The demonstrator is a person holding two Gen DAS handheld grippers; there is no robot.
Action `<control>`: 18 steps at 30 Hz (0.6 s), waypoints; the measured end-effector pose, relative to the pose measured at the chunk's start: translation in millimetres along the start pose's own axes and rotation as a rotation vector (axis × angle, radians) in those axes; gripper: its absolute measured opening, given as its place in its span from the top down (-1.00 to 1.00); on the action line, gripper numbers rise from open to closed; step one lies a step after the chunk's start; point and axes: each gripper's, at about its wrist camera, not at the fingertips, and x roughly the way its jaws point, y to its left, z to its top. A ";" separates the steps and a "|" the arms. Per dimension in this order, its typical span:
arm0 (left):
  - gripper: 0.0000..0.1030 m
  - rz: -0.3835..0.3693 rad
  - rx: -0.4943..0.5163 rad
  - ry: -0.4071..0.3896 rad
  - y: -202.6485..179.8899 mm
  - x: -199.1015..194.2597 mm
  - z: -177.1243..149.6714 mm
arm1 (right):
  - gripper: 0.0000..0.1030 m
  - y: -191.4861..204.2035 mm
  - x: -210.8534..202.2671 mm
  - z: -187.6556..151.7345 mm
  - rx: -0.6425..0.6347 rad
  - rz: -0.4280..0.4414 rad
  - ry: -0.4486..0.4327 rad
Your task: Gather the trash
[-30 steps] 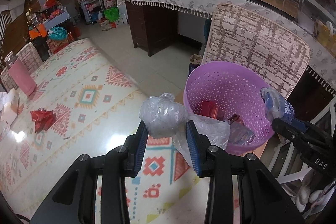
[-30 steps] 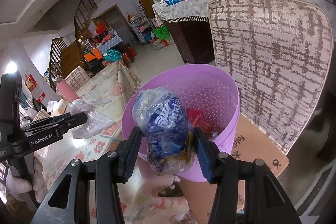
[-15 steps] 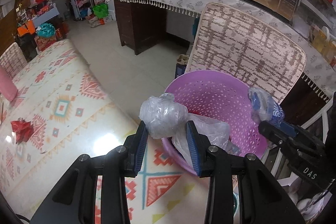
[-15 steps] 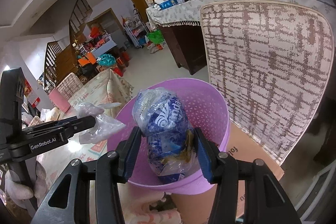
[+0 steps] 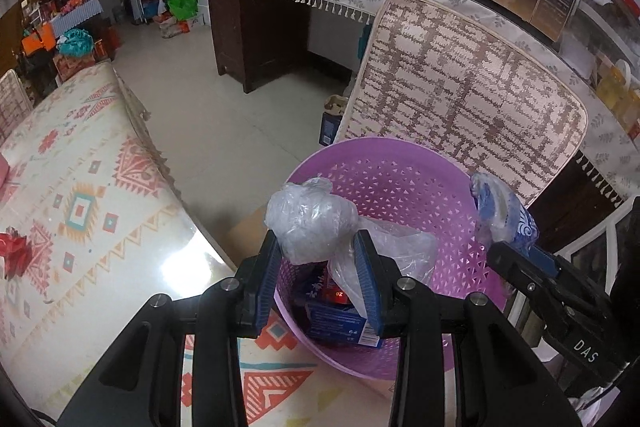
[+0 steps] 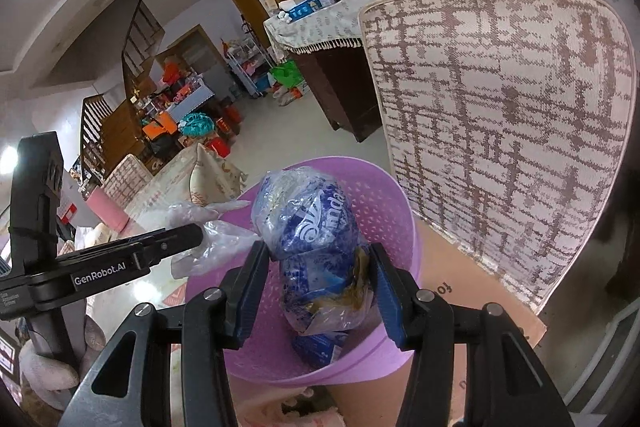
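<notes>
Trash basket point(image 5: 404, 187) sat below both grippers: left gripper point(image 5: 316, 265) clamped a clear bag point(image 5: 310, 223), right gripper point(image 6: 320, 277) clamped a blue wrapper point(image 6: 310, 223).

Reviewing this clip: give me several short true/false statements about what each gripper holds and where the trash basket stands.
1. The left gripper holds a crumpled clear plastic bag. True.
2. The right gripper is open. False: it is shut on a blue-and-white plastic wrapper.
3. The purple perforated basket already holds some trash. True.
4. Both held items lie inside the basket. False: they are held above it.
5. A red crumpled wrapper lies on the patterned tablecloth. True.
</notes>
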 end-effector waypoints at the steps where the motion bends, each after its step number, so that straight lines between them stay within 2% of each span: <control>1: 0.31 0.000 -0.001 0.001 -0.2 0.8 -0.3 | -0.09 -1.2 0.0 -0.6 0.003 -0.001 0.001; 7: 0.31 0.005 -0.019 -0.003 3.3 -3.9 -8.9 | -0.09 -5.4 -7.5 -5.2 0.030 0.005 -0.008; 12: 0.31 0.048 -0.021 -0.058 7.3 -31.8 -23.1 | -0.09 -2.7 -19.5 -13.4 0.049 0.026 -0.017; 18: 0.31 0.080 -0.078 -0.082 24.6 -57.9 -44.0 | -0.09 12.0 -28.8 -24.1 0.028 0.041 -0.016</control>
